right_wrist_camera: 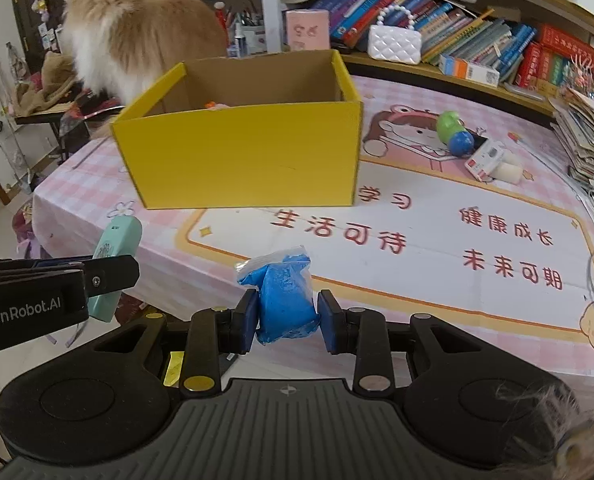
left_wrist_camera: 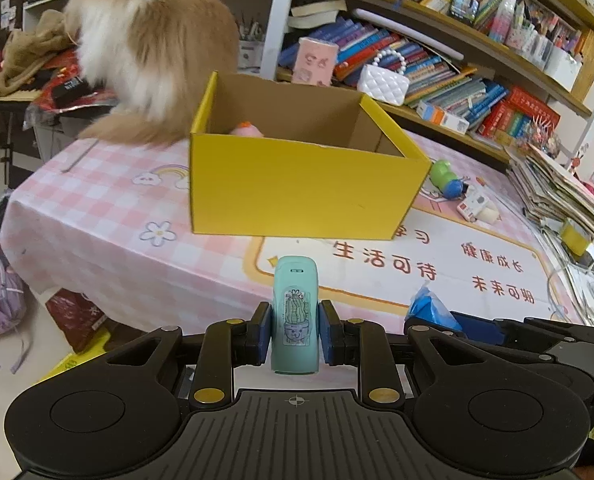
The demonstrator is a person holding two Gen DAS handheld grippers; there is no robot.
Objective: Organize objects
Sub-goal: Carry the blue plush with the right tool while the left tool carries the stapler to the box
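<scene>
My left gripper (left_wrist_camera: 295,332) is shut on a mint-green case with a cactus sticker (left_wrist_camera: 295,312), held near the table's front edge; the case also shows in the right wrist view (right_wrist_camera: 115,248). My right gripper (right_wrist_camera: 287,318) is shut on a bag of blue clay (right_wrist_camera: 283,296), to the right of the left gripper; the bag also shows in the left wrist view (left_wrist_camera: 431,306). An open yellow cardboard box (left_wrist_camera: 297,188) (right_wrist_camera: 245,156) stands on the table beyond both grippers, with a pink object (left_wrist_camera: 247,130) inside it.
A fluffy cat (left_wrist_camera: 149,52) (right_wrist_camera: 137,36) stands behind the box at the table's far left. A green-and-blue toy (right_wrist_camera: 453,132), a white device (right_wrist_camera: 487,160) and a white roll lie right of the box. Stacked papers (right_wrist_camera: 589,136) and bookshelves (right_wrist_camera: 477,44) line the right and back.
</scene>
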